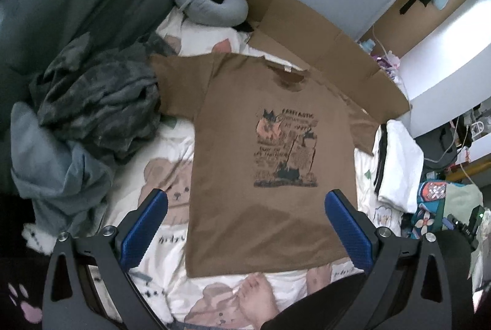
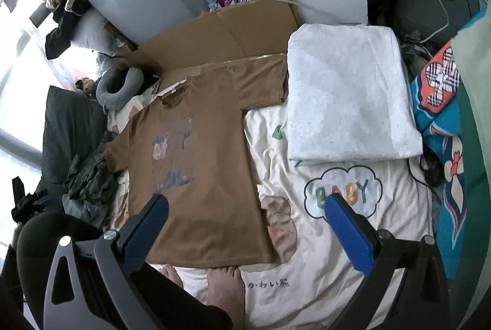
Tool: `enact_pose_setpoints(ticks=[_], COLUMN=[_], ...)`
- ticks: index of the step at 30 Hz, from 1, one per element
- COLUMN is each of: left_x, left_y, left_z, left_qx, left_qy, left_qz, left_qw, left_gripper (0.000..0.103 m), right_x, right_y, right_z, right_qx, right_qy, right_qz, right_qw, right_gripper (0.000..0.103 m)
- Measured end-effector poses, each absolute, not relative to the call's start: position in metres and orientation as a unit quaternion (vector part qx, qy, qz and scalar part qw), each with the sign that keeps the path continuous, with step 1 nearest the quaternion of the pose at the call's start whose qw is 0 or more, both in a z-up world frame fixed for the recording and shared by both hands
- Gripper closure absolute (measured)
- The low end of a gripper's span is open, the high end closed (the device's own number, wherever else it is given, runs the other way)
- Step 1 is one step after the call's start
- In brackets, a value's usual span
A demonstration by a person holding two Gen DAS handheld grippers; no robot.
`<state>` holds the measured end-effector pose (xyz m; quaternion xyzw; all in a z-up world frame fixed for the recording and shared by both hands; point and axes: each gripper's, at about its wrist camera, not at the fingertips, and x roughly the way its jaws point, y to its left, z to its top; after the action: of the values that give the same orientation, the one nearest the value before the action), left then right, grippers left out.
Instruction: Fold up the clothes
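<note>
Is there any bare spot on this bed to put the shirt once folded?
Bare sheet lies right of the brown T-shirt, below the folded white cloth, around the BABY cloud print. The shirt's left is crowded with rumpled grey blankets.

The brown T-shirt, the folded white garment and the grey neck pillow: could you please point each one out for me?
brown T-shirt (image 1: 233,121), left wrist view, chest left of the print.
folded white garment (image 2: 346,90), right wrist view, top face.
grey neck pillow (image 1: 214,12), left wrist view, lower curve.
</note>
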<state>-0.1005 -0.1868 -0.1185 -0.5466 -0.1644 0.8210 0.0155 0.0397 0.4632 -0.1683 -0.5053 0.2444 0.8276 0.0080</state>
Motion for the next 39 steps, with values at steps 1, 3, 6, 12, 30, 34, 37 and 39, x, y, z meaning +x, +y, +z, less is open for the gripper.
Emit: enact_pose_setpoints(ticks=[1, 3, 6, 12, 30, 34, 37, 39], left_x=[-0.107, -0.121, -0.143, -0.183, -0.269, -0.286, -0.301, -0.311], left_y=[-0.186, -0.185, -0.185, -0.183, -0.141, -0.131, -0.122, -0.114], left_z=[-0.116, -0.111, -0.104, -0.091, -0.112, -0.127, -0.142, -0.153], left_qx=[-0.546, -0.546, -0.544, -0.538, -0.545, -0.546, -0.548, -0.551], left_qy=[-0.163, -0.16, -0.16, -0.157, -0.148, -0.156, -0.157, -0.154], left_qz=[0.821, 0.822, 0.823, 0.827, 0.822, 0.82, 0.817, 0.816], left_qw=[0.017, 0.02, 0.027, 0.036, 0.072, 0.073, 0.08, 0.084], left_gripper=[0.001, 0.001, 0.001, 0.001, 0.001, 0.001, 0.001, 0.001], right_x=[0.037, 0.03, 0.018, -0.005, -0.082, -0.098, -0.11, -0.117], right_y=[0.463, 0.463, 0.461, 0.458, 0.456, 0.453, 0.452, 0.452], right_z=[-0.167, -0.165, -0.161, -0.158, -0.183, -0.193, -0.203, -0.211], right_qx=[-0.505, -0.505, -0.502, -0.503, -0.519, -0.519, -0.517, -0.516], right_qy=[0.243, 0.242, 0.241, 0.237, 0.228, 0.232, 0.236, 0.233], right_qz=[0.828, 0.829, 0.83, 0.831, 0.824, 0.823, 0.823, 0.824], right_qw=[0.009, 0.01, 0.011, 0.006, -0.002, -0.005, -0.003, 0.002], right_gripper=[0.001, 0.001, 0.001, 0.001, 0.001, 0.001, 0.001, 0.001])
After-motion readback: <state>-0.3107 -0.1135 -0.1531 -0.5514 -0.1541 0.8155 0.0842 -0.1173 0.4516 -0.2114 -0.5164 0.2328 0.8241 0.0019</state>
